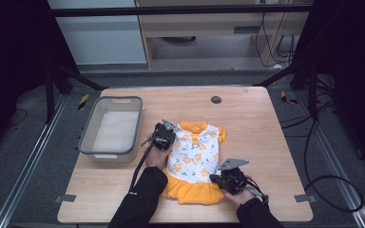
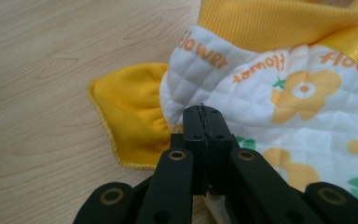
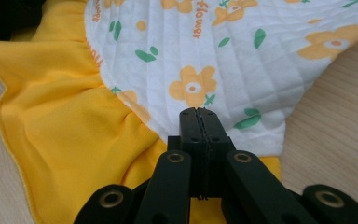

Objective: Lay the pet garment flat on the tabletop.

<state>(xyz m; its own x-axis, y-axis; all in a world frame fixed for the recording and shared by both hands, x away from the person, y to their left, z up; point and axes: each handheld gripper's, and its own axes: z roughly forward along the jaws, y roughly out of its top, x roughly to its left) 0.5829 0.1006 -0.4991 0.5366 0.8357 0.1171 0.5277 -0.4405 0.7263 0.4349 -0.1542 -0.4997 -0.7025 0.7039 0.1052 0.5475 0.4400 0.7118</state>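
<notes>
Left tool (image 1: 163,136) is pinched tight at the shoulder by the sleeve, right tool (image 1: 229,179) clamped at the hem corner, so the little dress (image 1: 194,159) runs long-ways between them, collar away, flat on the bench (image 1: 252,118) right of the bin (image 1: 111,129).

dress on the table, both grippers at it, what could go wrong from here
The left gripper, jaws together at the dress beside its yellow sleeve, may hold only the top layer, so a lift could slip. The right gripper sits at the skirt ruffle, where gathered cloth may bunch. A careless swing could hit the grey bin.
</notes>
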